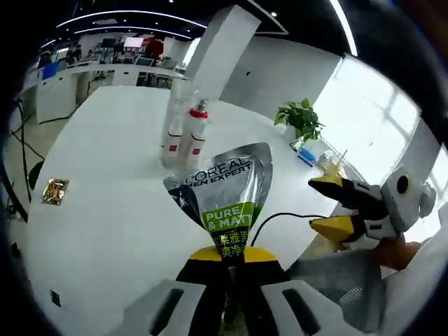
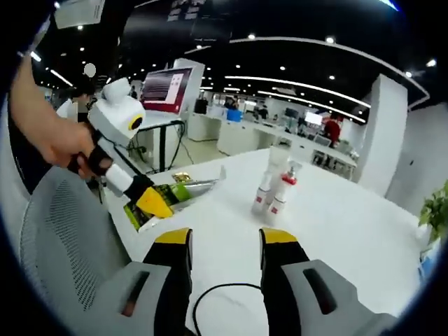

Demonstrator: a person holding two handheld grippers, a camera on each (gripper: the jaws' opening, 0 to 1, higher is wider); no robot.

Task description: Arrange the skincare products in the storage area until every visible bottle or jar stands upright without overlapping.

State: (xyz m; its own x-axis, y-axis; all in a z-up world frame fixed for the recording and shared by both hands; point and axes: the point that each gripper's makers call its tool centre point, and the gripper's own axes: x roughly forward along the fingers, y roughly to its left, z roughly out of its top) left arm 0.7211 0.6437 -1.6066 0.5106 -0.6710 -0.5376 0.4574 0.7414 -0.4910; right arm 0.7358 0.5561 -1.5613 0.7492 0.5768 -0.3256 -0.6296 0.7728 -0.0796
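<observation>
My left gripper (image 1: pixel 233 253) is shut on the base of a silver L'Oreal tube (image 1: pixel 225 196) with a green label, held up above the white table (image 1: pixel 105 210). In the right gripper view the same tube (image 2: pixel 183 190) sticks out sideways from the left gripper (image 2: pixel 152 203), held by a hand. Two white bottles with red labels (image 1: pixel 183 133) stand upright together at the middle of the table, seen again as bottles (image 2: pixel 275 189) beyond my right gripper (image 2: pixel 225 241). That gripper is open with nothing between its jaws; it also shows at the right as yellow-tipped jaws (image 1: pixel 334 206).
A small gold packet (image 1: pixel 55 190) lies near the table's left edge. A potted plant (image 1: pixel 301 119) and a blue item stand at the far edge. A black cable (image 2: pixel 210 301) loops on the table near my right gripper. A grey mesh chair (image 2: pixel 63 245) stands at the left.
</observation>
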